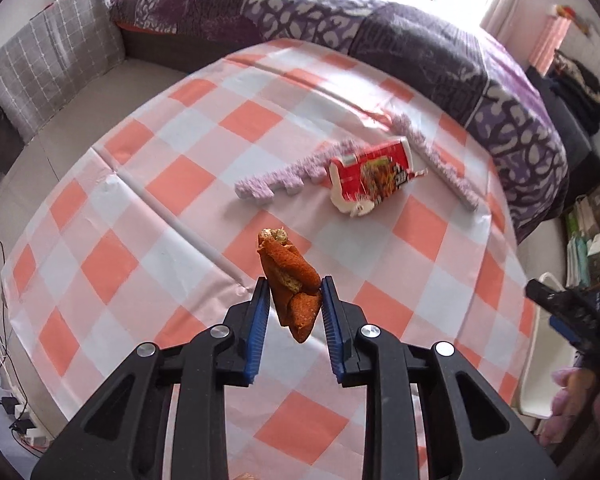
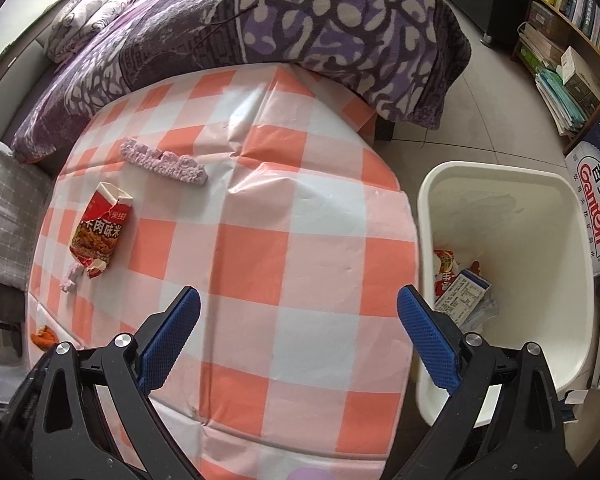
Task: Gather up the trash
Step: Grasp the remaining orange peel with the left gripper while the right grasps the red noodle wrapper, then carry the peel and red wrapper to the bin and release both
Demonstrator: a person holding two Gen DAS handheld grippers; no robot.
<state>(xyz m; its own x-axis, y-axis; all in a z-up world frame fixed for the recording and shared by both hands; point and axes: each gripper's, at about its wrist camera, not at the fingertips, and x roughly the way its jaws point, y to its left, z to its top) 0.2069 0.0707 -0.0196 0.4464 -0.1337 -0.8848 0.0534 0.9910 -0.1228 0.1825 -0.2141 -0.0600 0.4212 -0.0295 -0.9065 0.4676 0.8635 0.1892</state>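
Orange peel held aloft in left tongs; bin lay off to the right.

Left tongs (image 1: 293, 294) were clamped on a curled orange peel (image 1: 290, 280), its long axis roughly upright between the blue pads, clear above the checked bench (image 1: 180, 184). The white trash bin (image 2: 572, 216) stood on the floor just beside the bench's right edge, nearer the right tongs (image 2: 298, 334), which were spread wide and empty. Torn red noodle carton (image 1: 370, 174) and purple foam strips (image 1: 284, 176) lay ahead on the bench.
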